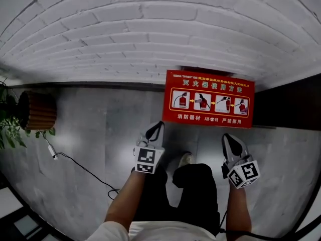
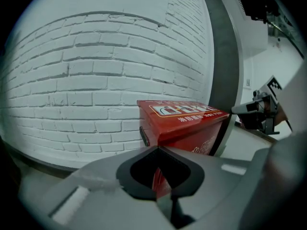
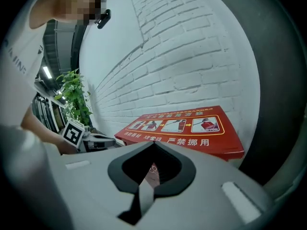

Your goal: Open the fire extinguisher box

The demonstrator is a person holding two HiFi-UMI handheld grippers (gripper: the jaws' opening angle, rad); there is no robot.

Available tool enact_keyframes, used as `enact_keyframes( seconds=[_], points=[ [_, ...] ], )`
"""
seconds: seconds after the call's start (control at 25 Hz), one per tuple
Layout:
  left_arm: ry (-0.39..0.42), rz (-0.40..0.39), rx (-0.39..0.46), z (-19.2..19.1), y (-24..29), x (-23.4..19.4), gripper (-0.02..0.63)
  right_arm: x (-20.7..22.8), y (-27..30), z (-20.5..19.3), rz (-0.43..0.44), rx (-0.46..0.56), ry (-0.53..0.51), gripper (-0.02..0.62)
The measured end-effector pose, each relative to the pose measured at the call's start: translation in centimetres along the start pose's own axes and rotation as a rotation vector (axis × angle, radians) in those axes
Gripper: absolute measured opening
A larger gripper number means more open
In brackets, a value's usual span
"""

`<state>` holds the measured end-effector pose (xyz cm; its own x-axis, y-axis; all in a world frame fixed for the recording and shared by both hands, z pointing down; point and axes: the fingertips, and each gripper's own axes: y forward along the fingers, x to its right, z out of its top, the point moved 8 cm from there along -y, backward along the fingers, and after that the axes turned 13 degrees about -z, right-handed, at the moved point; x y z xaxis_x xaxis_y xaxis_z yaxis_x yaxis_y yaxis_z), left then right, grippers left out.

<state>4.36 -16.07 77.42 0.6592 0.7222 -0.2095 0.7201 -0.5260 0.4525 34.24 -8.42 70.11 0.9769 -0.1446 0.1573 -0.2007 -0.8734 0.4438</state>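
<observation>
Dark-trousered legs (image 1: 198, 190) of the person fill the bottom of the head view, with both hand-held tools just above them. Both the left gripper (image 1: 156, 128) and the right gripper (image 1: 229, 140) have their jaws pressed together at the tips, with nothing between them. Both point at the red rectangular fire extinguisher box (image 1: 210, 104). It stands clear of them, lid down, on the grey floor (image 1: 100, 129) against the white brick wall (image 1: 150, 34). A brown slatted planter (image 1: 37, 110) sits far left.
</observation>
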Motion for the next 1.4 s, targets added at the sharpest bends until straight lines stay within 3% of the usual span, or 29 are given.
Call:
enact_keyframes(
  seconds=[0.16,0.56,0.76,0.96,1.4],
  points=[
    [0.008,-0.036,0.012,0.8,0.3,0.2,0.088,-0.3,-0.3,0.0,0.008,-0.015,0.003,0.005],
    [0.045,-0.033,0.003,3.2,-1.1,0.4,0.077,-1.1,-1.3,-0.1,0.009,-0.042,0.02,0.006],
    [0.082,-0.027,0.067,6.6,-3.1,1.1,0.081,-1.1,-1.5,-0.4,-0.004,-0.017,0.019,0.005],
    [0.089,0.002,0.124,13.6,-3.4,-0.1,0.081,0.0,0.3,4.3,-0.03,0.027,0.001,0.006],
    [0.054,0.052,0.12,23.9,-0.3,-4.1,0.063,2.2,2.4,12.7,-0.064,0.098,0.042,0.006]
  ],
)
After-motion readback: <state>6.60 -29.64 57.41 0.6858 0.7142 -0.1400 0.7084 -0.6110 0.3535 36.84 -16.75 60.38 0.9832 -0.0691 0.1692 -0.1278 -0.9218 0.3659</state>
